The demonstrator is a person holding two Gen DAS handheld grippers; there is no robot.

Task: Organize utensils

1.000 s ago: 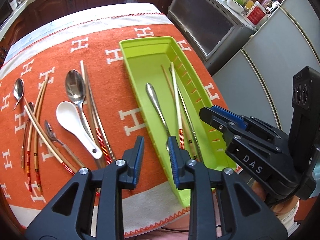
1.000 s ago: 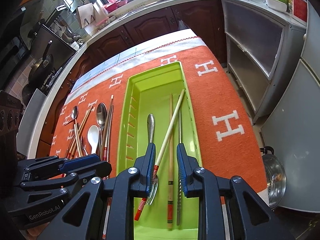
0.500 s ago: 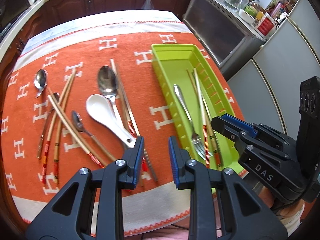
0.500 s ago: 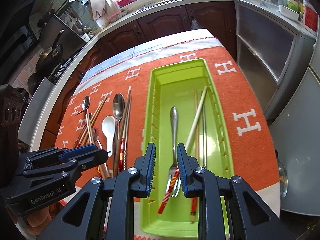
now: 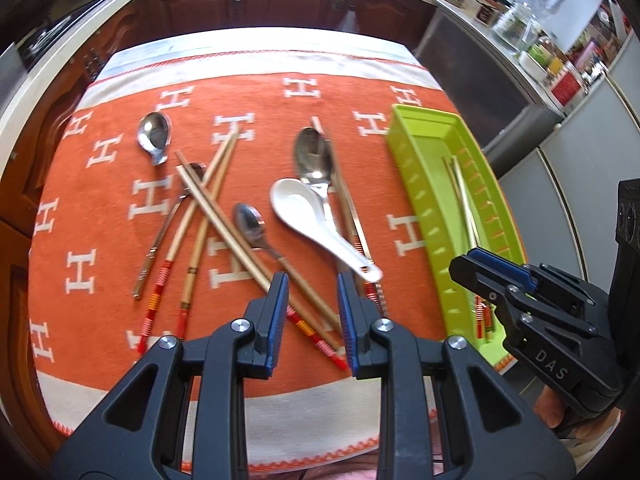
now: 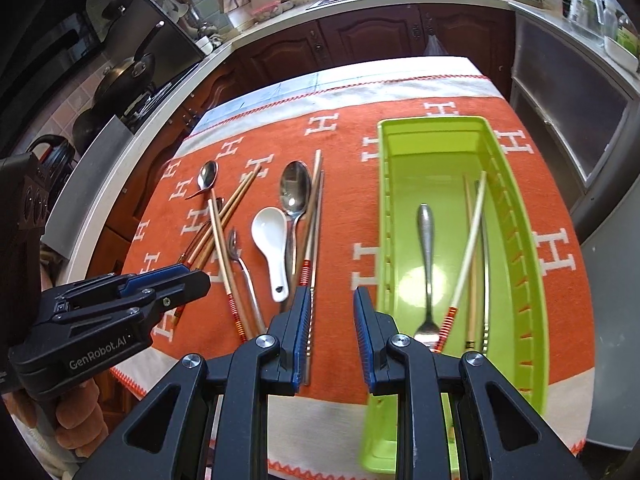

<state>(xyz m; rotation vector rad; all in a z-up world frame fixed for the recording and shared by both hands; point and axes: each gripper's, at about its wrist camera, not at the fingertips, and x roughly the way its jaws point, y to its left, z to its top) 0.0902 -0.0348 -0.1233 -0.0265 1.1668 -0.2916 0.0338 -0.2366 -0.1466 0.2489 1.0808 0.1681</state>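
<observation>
Both grippers have slid off the green tray (image 6: 520,216) toward the loose utensils on the orange cloth (image 5: 248,92). I see left gripper (image 5: 312,316) and right gripper (image 6: 332,332) part-open, empty; next pick likely the chopsticks (image 5: 240,232) or white spoon (image 5: 312,220).

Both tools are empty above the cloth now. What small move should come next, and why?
Probably lower the left tool onto the chopstick lying under it: its jaws stand apart with nothing between them, and many utensils lie outside the green tray.
</observation>
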